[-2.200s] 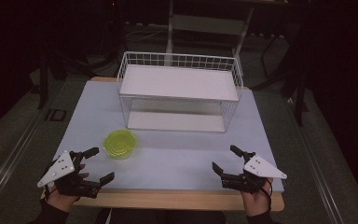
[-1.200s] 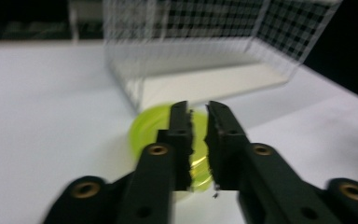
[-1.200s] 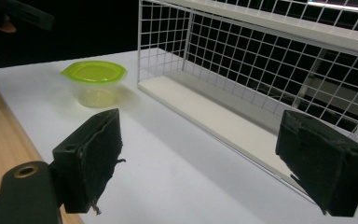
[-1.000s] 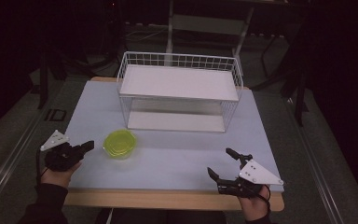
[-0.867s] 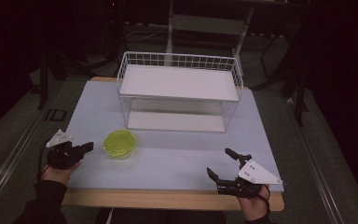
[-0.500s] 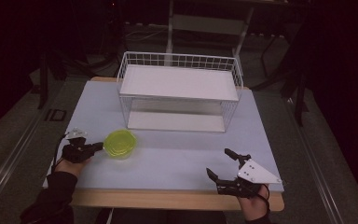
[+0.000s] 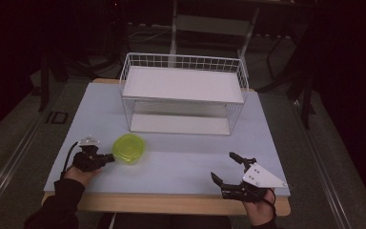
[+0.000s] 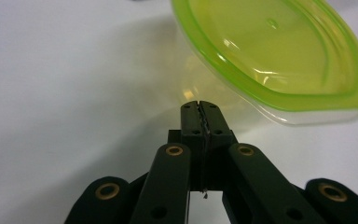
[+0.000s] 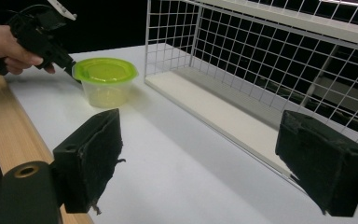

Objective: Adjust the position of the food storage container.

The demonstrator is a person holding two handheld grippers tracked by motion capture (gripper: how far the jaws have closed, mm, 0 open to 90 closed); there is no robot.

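Observation:
A clear round tub with a lime-green lid (image 7: pixel 129 148) stands on the white table (image 7: pixel 181 160), left of centre. My left gripper (image 7: pixel 108 156) is shut, its tips just beside the tub's left wall, low under the lid's rim (image 8: pixel 261 88). From the left gripper view the jaws press together with nothing between them (image 8: pixel 199 108). Whether they touch the tub I cannot tell. My right gripper (image 7: pixel 226 167) rests open near the front right edge, far from the tub (image 9: pixel 105 81). In the right gripper view the left gripper (image 9: pixel 70 65) points at the tub's side.
A white wire rack (image 7: pixel 183 93) with two shelves stands at the back middle of the table. The wooden front edge (image 7: pixel 171 202) runs along the near side. Dark floor surrounds the table.
The left gripper has travelled right and forward from the table's left edge up to the tub, and it is now shut. The right gripper has barely moved.

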